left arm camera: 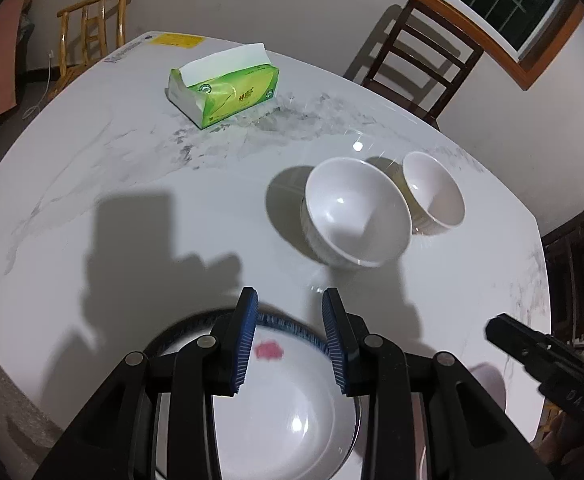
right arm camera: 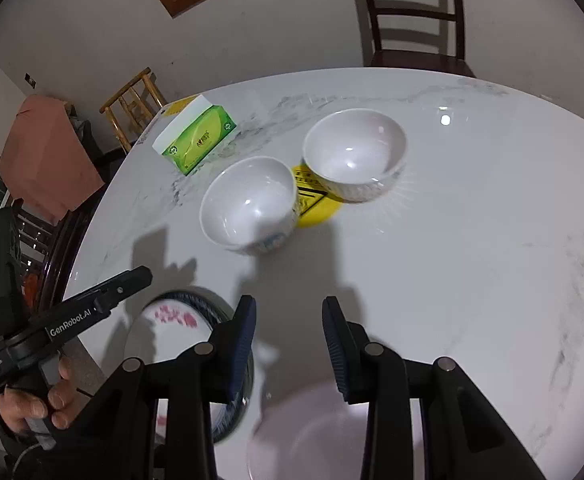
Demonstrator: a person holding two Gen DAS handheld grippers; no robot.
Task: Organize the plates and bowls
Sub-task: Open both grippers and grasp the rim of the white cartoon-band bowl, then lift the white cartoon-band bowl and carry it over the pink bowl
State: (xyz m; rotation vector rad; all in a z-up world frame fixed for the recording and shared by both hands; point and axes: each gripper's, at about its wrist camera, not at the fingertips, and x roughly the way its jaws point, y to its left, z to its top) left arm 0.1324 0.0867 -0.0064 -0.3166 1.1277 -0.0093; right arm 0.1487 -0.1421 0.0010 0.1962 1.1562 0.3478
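Note:
Two white bowls stand side by side mid-table: a nearer bowl (left arm camera: 354, 212) (right arm camera: 250, 204) with a blue mark on its side and a ribbed farther bowl (left arm camera: 434, 194) (right arm camera: 354, 154). A blue-rimmed plate (left arm camera: 292, 392) (right arm camera: 180, 320) with a pink flower print lies at the near edge, under my open, empty left gripper (left arm camera: 290, 336), which also shows in the right wrist view (right arm camera: 104, 296). My right gripper (right arm camera: 290, 340) is open and empty above a plain white plate (right arm camera: 316, 432); its tip shows in the left wrist view (left arm camera: 532, 352).
A green tissue box (left arm camera: 228, 88) (right arm camera: 196, 140) sits on the far side of the white marble table (left arm camera: 92, 200) (right arm camera: 492, 240). A yellow sticker (right arm camera: 312, 200) lies between the bowls. A dark chair (left arm camera: 416, 60) (right arm camera: 416, 12) and a bamboo chair (left arm camera: 88, 36) stand beyond the table.

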